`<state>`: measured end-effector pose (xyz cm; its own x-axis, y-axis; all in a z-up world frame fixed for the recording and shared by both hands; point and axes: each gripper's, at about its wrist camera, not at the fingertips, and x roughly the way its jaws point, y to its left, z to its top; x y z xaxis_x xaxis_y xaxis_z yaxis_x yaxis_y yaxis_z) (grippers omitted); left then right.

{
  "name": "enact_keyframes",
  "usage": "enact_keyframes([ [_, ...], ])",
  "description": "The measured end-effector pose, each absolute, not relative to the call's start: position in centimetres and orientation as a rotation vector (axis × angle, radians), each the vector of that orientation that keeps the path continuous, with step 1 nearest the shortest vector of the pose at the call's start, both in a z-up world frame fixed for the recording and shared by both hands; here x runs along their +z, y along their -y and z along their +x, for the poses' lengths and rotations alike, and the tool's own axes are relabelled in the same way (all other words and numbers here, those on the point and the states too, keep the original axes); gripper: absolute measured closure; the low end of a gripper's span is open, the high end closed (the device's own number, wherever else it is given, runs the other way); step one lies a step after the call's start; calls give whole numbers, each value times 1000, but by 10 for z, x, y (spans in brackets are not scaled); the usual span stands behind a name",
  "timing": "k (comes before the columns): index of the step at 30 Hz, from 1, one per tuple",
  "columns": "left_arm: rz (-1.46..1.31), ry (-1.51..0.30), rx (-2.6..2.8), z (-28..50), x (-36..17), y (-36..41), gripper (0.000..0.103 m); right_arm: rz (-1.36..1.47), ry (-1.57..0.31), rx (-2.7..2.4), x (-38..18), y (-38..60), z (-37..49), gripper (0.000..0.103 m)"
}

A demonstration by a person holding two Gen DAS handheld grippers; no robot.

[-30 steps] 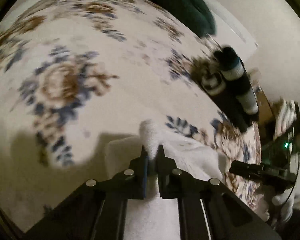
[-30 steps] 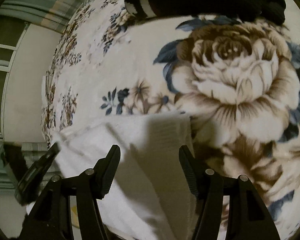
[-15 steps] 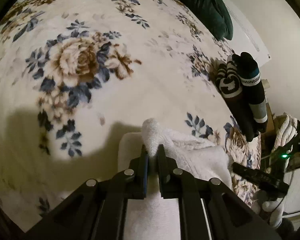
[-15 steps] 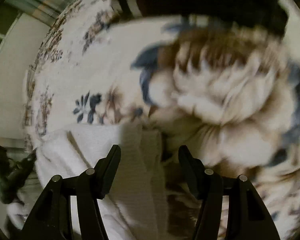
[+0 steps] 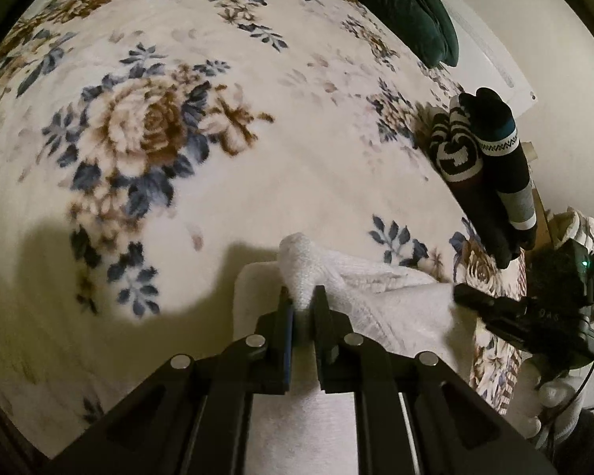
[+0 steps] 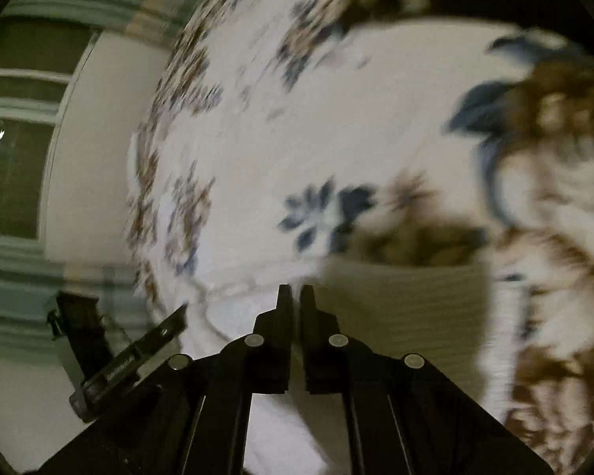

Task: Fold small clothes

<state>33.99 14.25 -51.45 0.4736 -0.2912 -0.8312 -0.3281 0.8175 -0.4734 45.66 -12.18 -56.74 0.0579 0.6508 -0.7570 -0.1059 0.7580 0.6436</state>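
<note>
A small white knit garment (image 5: 396, 301) lies on a floral blanket (image 5: 257, 182), partly folded. My left gripper (image 5: 303, 304) is shut on a bunched-up corner of it, which sticks up above the fingertips. In the left wrist view my right gripper (image 5: 461, 297) reaches the garment's right edge. The right wrist view is blurred. There my right gripper (image 6: 293, 297) has its jaws together at the edge of the white garment (image 6: 408, 297), with a thin strip of white cloth between them. My left gripper (image 6: 178, 314) shows at the lower left of that view.
Two dark patterned socks (image 5: 491, 166) lie side by side on the blanket's right part. A dark green pillow (image 5: 408, 4) sits at the far edge by a pale wall. A window with striped curtains (image 6: 19, 158) is beyond the bed in the right wrist view.
My right gripper's jaws went from wide apart to shut, and it slid left along the garment's edge. My left gripper kept its hold and barely moved.
</note>
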Motion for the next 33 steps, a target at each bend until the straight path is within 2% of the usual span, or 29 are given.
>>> enact_keyframes([
  [9,-692,-1143,4,352,-523,-143,92,504,-1395,495,-569,154,464,103],
  [13,-745,-1149,-7,349,-517,-150,79,646,-1423,561,-563,167,472,100],
  [14,-751,-1149,-8,349,-515,-151,76,671,-1426,590,-562,166,473,90],
  [15,-754,-1151,-8,349,-515,-151,73,665,-1432,603,-562,163,473,60],
  [17,-760,-1150,-10,350,-516,-151,68,637,-1460,631,-566,151,473,32],
  [18,-763,-1153,-8,351,-517,-151,68,626,-1490,652,-572,144,472,31],
  [20,-764,-1156,-8,353,-517,-149,68,558,-1569,676,-588,123,470,32],
  [21,-762,-1157,-6,353,-516,-148,68,512,-1570,691,-591,115,468,51],
  [22,-759,-1155,-9,354,-514,-147,68,444,-1539,704,-588,106,464,77],
  [23,-751,-1152,-12,354,-512,-146,68,380,-1526,710,-586,99,460,96],
  [27,-710,-1150,-24,355,-507,-140,64,380,-1364,635,-554,110,447,97],
  [29,-700,-1156,-29,358,-509,-137,55,423,-1317,564,-545,123,444,98],
  [33,-698,-1165,-41,361,-512,-131,55,440,-1277,479,-538,138,438,98],
])
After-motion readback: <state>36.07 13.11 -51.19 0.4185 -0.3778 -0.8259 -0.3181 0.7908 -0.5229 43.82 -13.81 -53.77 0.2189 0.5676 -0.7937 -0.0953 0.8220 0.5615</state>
